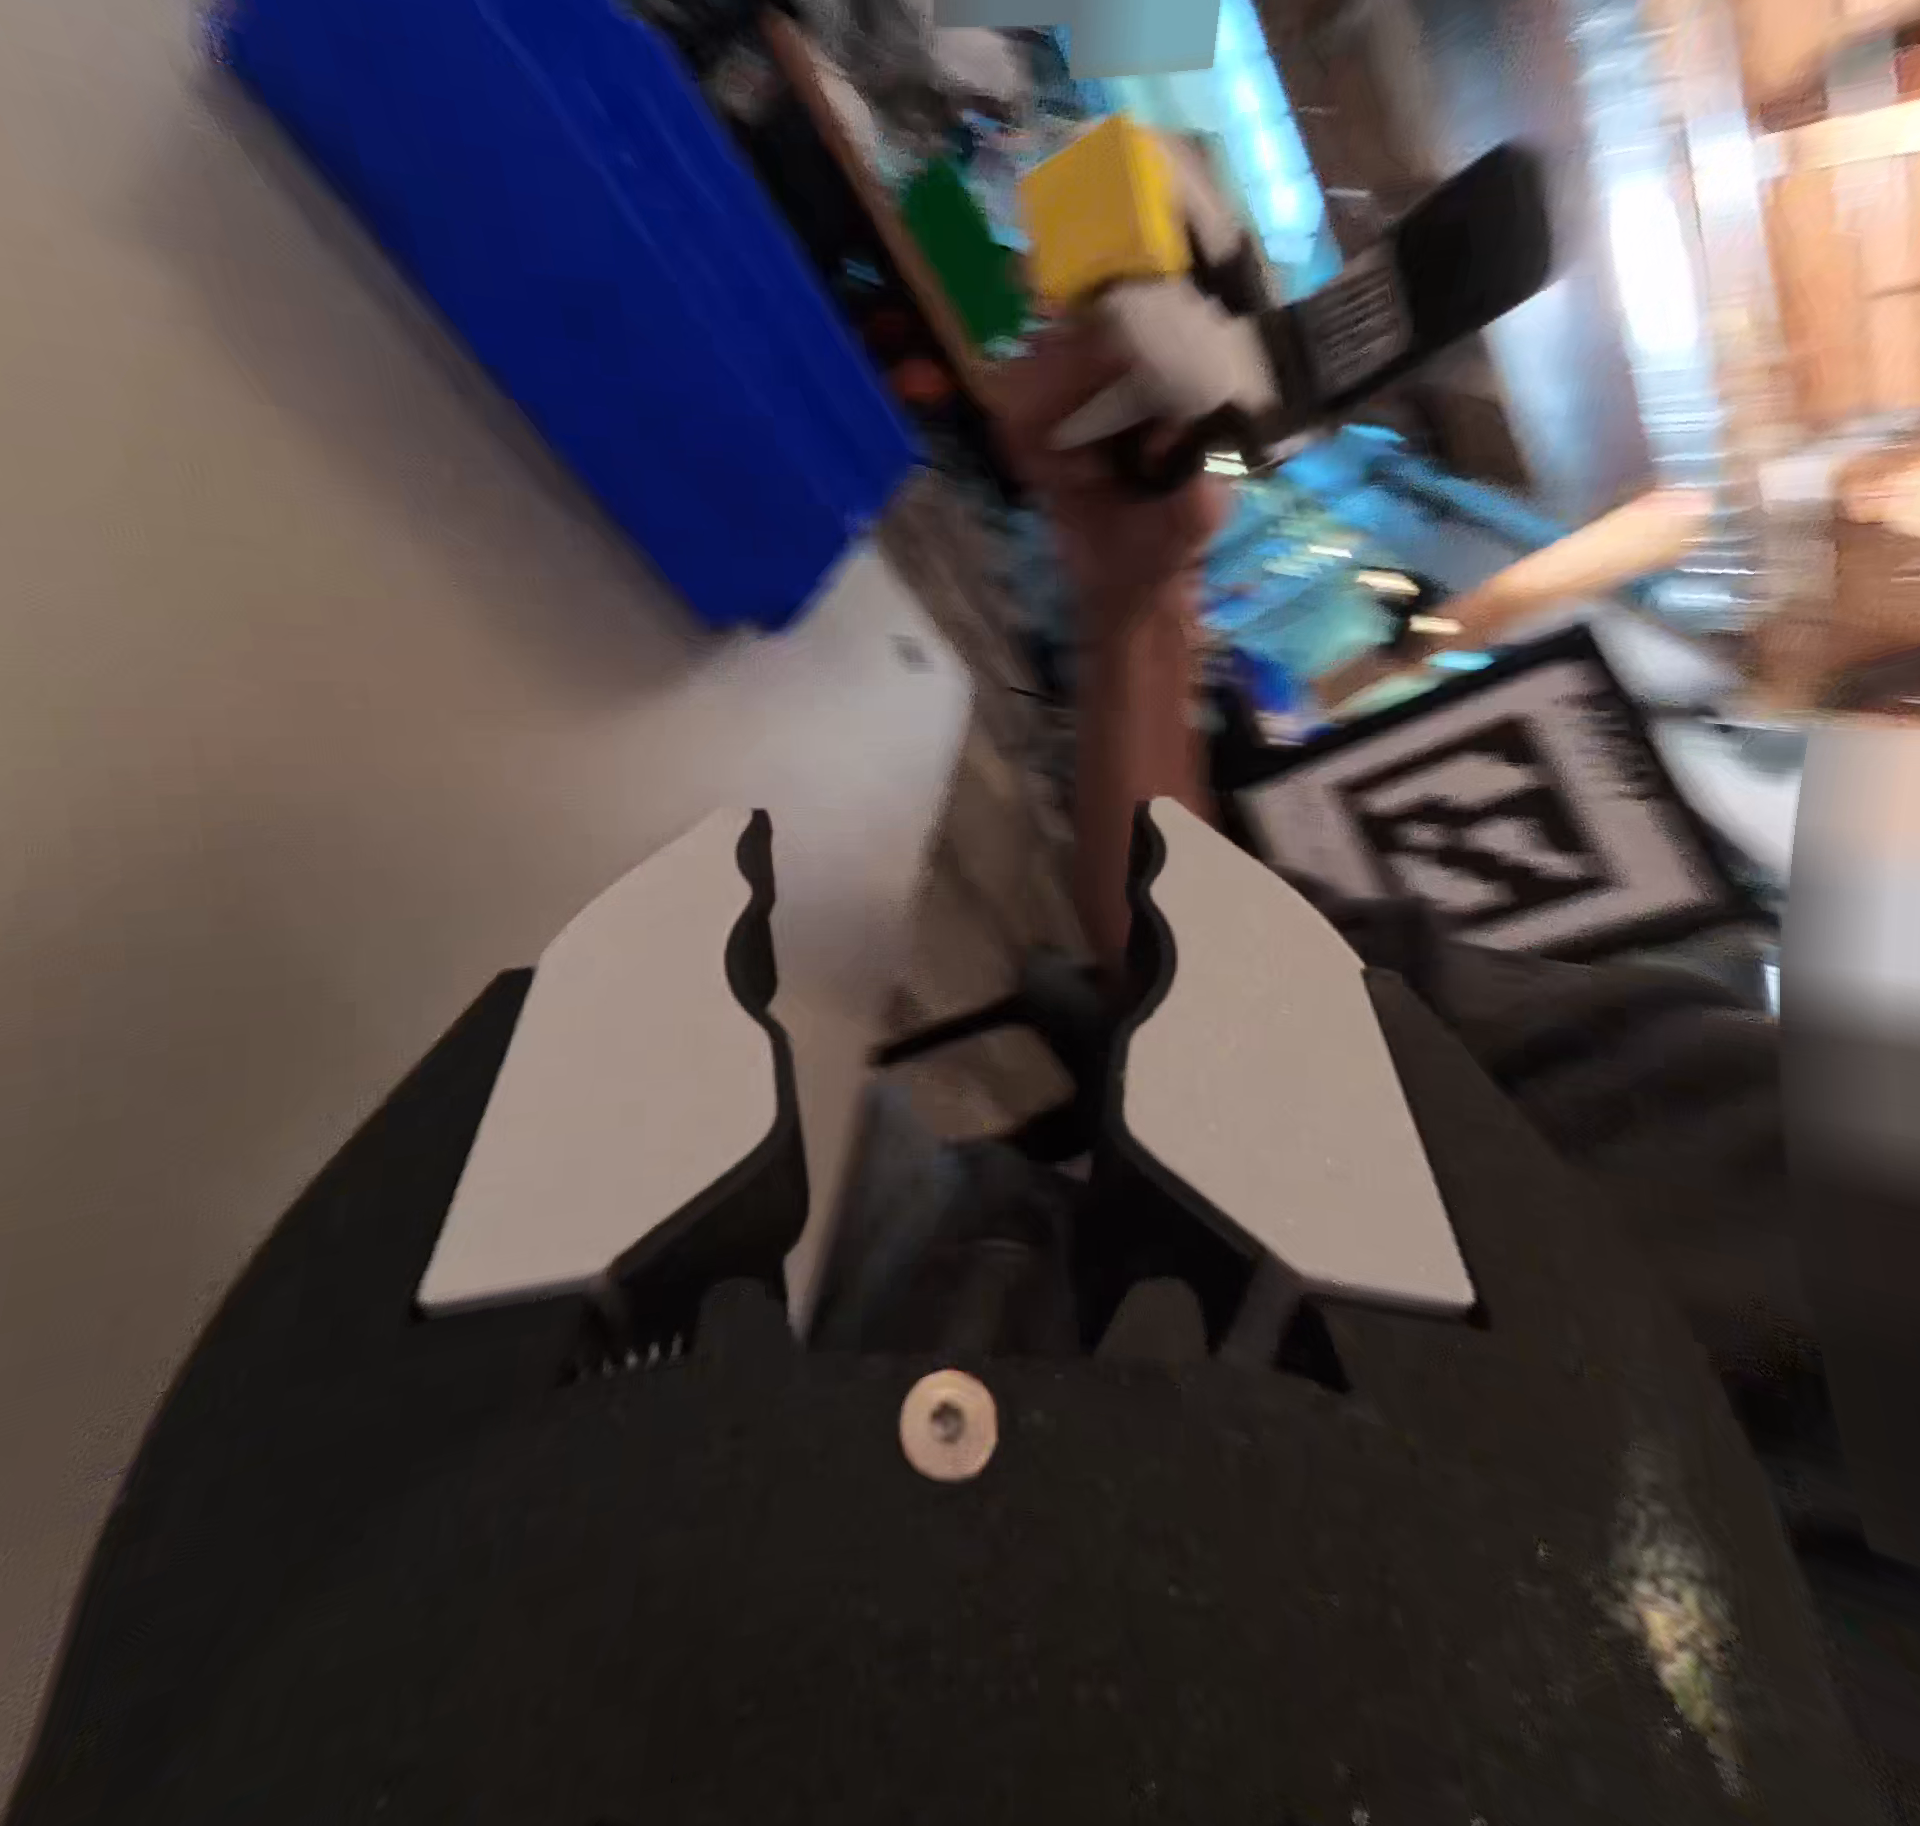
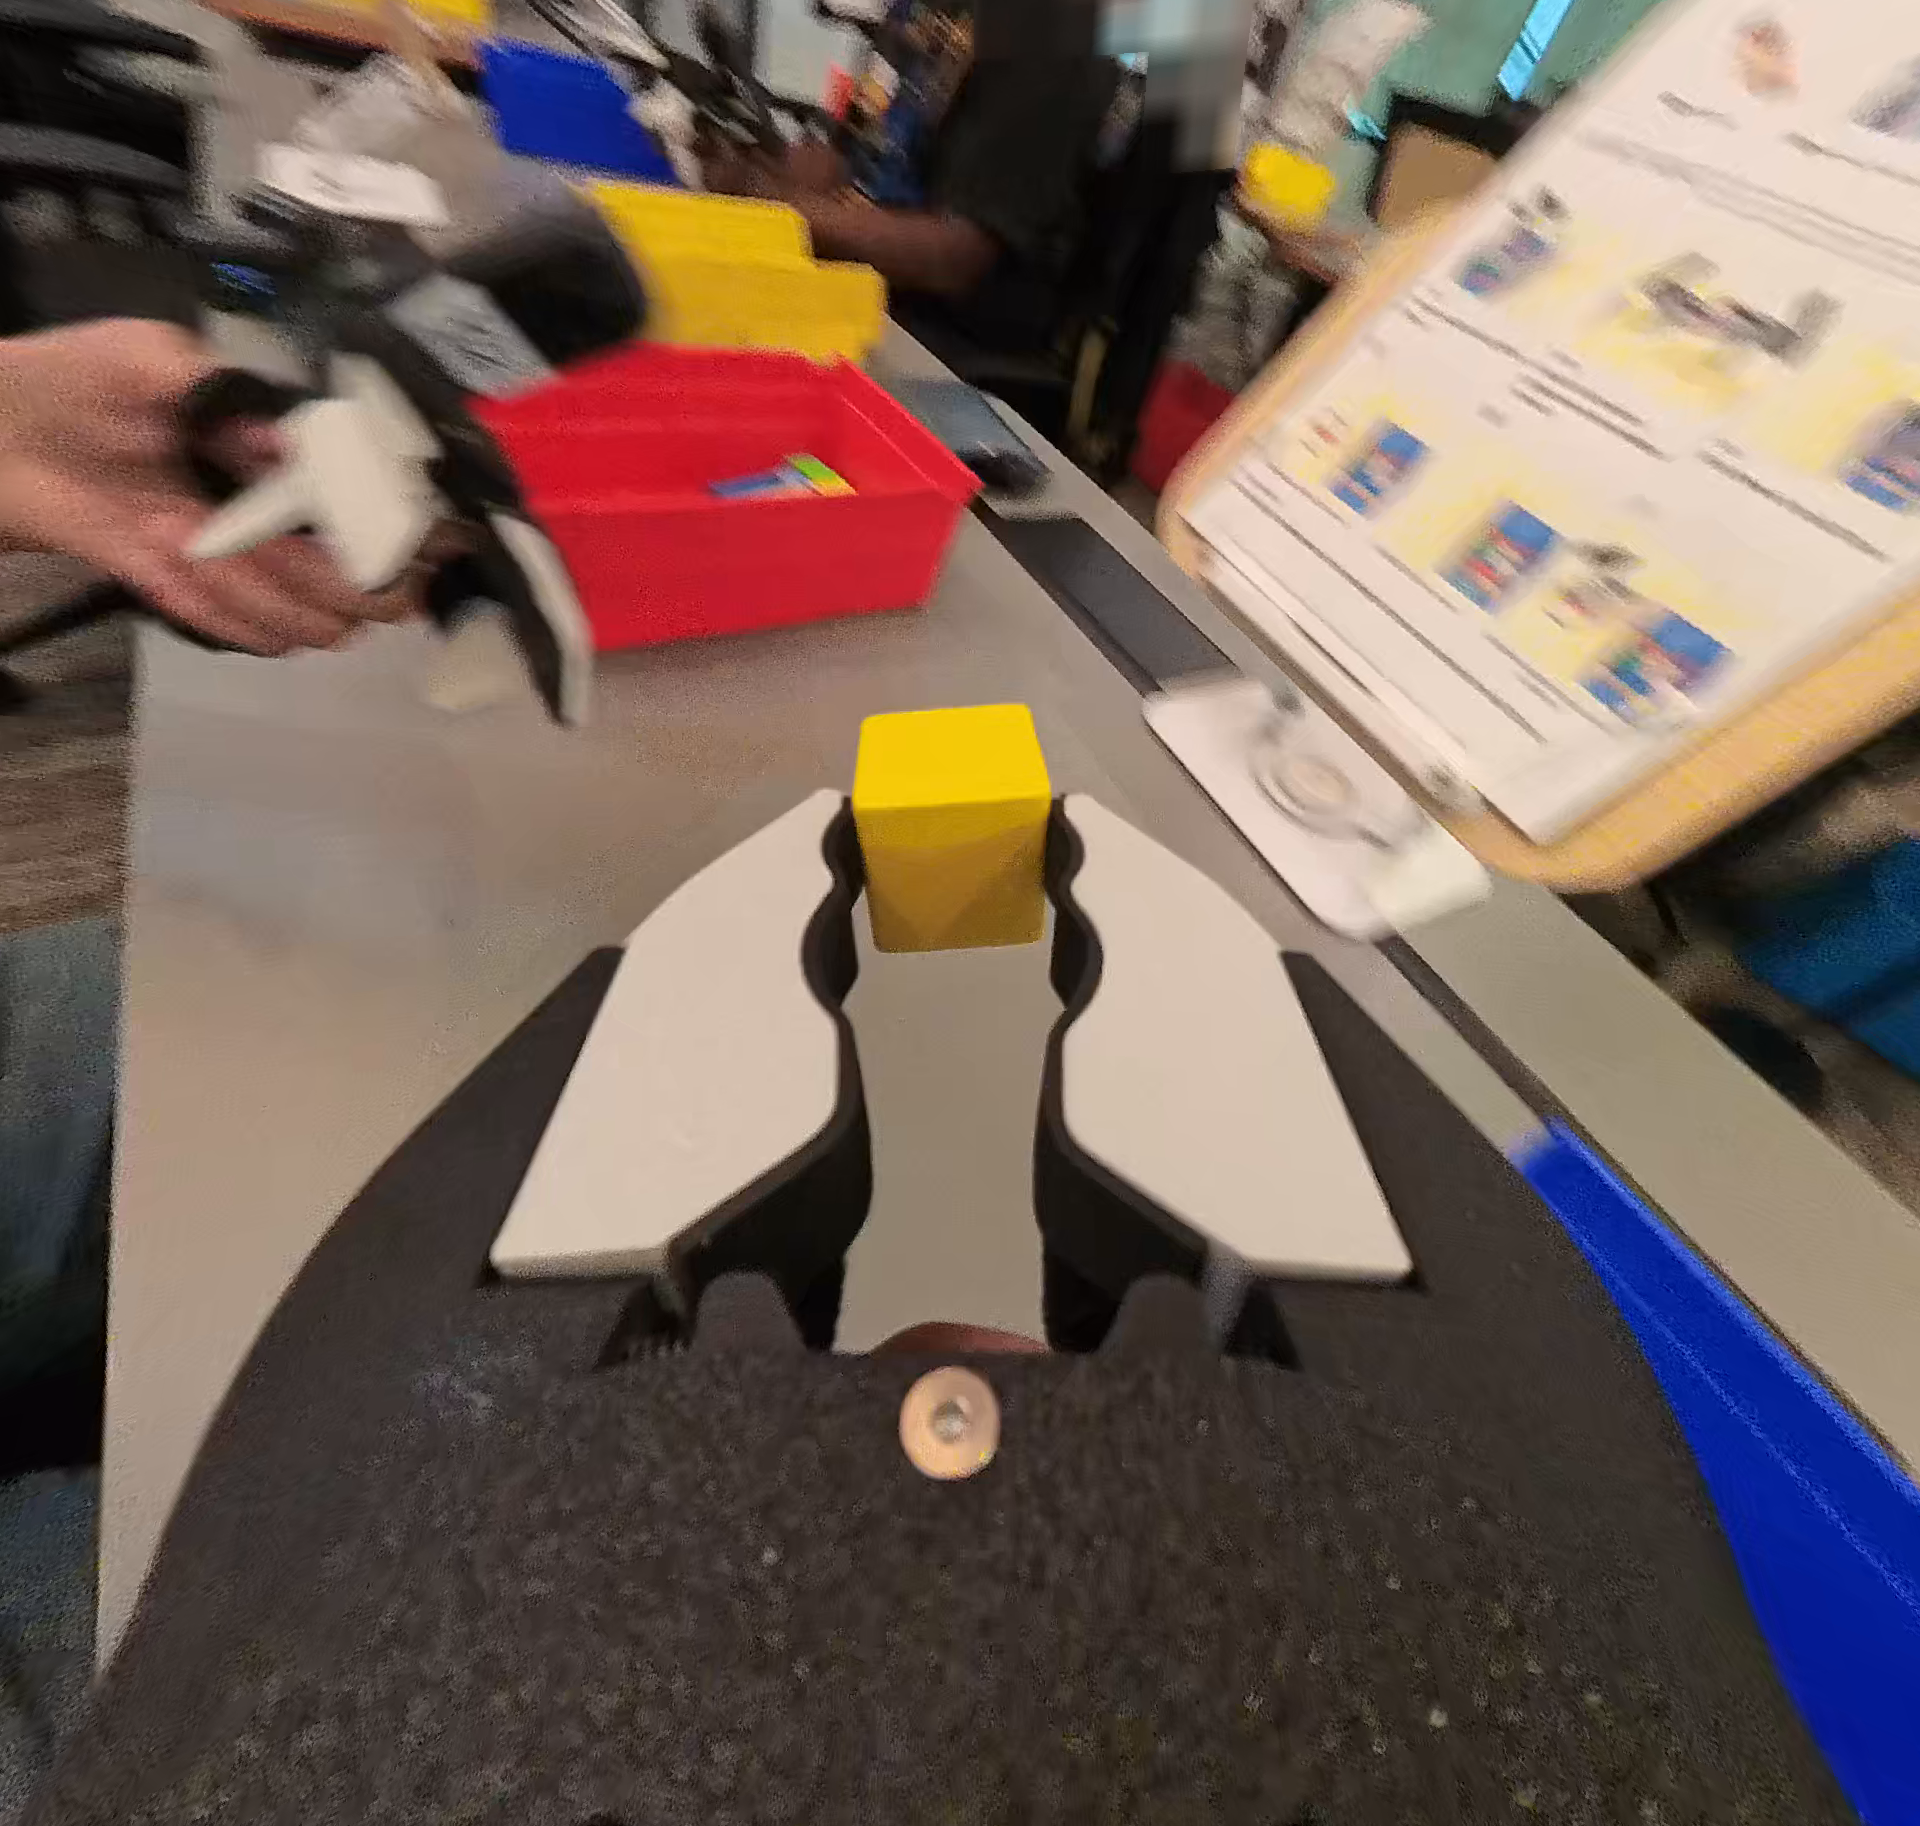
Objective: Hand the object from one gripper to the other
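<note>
Between the right claw's [image 2: 951,841] fingertips, above the grey bench [image 2: 364,893]: yellow cube [image 2: 951,826], pinched on both sides. Off to the left, well apart from the cube: left claw [image 1: 951,872], spread and holding nothing. Behind, on the bench: red bin [image 2: 727,519]. At the near right edge: blue bin [image 2: 1766,1464].

No writing can be read. The printed sheet [image 2: 1621,405] on its board is blurred. So is the label [image 1: 1351,322] on the far tool.
</note>
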The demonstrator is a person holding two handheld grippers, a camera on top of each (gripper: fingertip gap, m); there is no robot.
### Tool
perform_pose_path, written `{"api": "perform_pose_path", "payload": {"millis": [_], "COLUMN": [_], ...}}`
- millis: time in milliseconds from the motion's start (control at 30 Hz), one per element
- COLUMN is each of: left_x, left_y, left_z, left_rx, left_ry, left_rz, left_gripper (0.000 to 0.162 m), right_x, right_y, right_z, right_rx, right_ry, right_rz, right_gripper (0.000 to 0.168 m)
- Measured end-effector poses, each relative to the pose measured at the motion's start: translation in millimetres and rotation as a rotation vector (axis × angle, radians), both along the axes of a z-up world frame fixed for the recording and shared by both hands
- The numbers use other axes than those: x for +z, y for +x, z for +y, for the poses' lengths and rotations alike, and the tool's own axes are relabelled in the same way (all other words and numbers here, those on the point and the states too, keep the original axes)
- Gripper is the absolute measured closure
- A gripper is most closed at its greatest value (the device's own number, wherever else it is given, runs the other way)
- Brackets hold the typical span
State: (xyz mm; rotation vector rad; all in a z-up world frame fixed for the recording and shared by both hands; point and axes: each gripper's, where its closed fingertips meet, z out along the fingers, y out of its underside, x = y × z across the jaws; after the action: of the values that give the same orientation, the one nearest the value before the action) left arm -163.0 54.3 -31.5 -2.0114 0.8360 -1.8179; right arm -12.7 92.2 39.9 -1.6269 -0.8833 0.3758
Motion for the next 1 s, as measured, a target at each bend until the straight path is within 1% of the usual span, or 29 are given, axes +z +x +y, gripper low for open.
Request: {"api": "perform_pose_path", "payload": {"millis": [67, 100, 133, 200, 233, 267, 333, 433, 500, 567, 633, 733, 933, 967, 1000], "left_x": [-30.4, -41.3, -50.5, -64.1, -68.8, -72.0, -75.0, -75.8, -77.0, -81.0, -83.7, -81.8, -75.4, -74.9, -74.3], "left_y": [-27.1, -41.8, -56.0, -81.9, -94.0, -105.0, -120.9, -127.7, -125.6, -122.4, -122.0, -121.6, -126.5, -127.2, -127.9], "left_z": [2.1, 0.7, -2.1, -9.4, -12.0, -14.3, -17.3, -20.5, -20.4, -21.0, -21.6, -22.4, -20.9, -20.7, -20.6], "left_rx": [0.201, 0.282, 0.353, 0.471, 0.53, 0.582, 0.655, 0.672, 0.665, 0.648, 0.647, 0.642, 0.671, 0.674, 0.677], "left_ry": [0.212, 0.288, 0.344, 0.436, 0.482, 0.529, 0.606, 0.669, 0.673, 0.661, 0.651, 0.671, 0.698, 0.7, 0.703], "left_rz": [0.15, 0.208, 0.257, 0.326, 0.351, 0.371, 0.404, 0.414, 0.406, 0.404, 0.409, 0.405, 0.386, 0.385, 0.386], "left_gripper": [0.098, 0.102, 0.104, 0.104, 0.104, 0.104, 0.104, 0.108, 0.109, 0.108, 0.109, 0.109, 0.109, 0.109, 0.109], "right_x": [-3.1, -9.7, -20.2, -51.1, -68.5, -85.7, -117.9, -165.2, -190.6, -204.5, -214.7, -228.3, -232.3, -233.3, -232.6], "right_y": [51.3, 77.7, 102.1, 142.9, 159.1, 169.4, 175.3, 178.5, 180.1, 175.7, 168.7, 172.3, 166.6, 167.1, 167.6], "right_z": [4.5, 6.8, 7.5, 3.7, 0.3, -3.7, -9.5, -14.7, -17.6, -15.6, -16.9, -20.0, -19.2, -19.3, -19.3], "right_rx": [-0.145, -0.227, -0.294, -0.378, -0.403, -0.392, -0.303, -0.246, -0.252, -0.246, -0.233, -0.258, -0.262, -0.266, -0.276], "right_ry": [-0.114, -0.182, -0.241, -0.36, -0.418, -0.469, -0.551, -0.759, -0.906, -0.941, -0.977, -1.031, -1.052, -1.044, -1.033], "right_rz": [-0.025, -0.048, -0.097, -0.242, -0.322, -0.397, -0.499, -0.553, -0.568, -0.6, -0.62, -0.697, -0.635, -0.625, -0.603], "right_gripper": [0.134, 0.134, 0.135, 0.134, 0.134, 0.134, 0.134, 0.134, 0.134, 0.134, 0.134, 0.134, 0.134, 0.129, 0.121]}}
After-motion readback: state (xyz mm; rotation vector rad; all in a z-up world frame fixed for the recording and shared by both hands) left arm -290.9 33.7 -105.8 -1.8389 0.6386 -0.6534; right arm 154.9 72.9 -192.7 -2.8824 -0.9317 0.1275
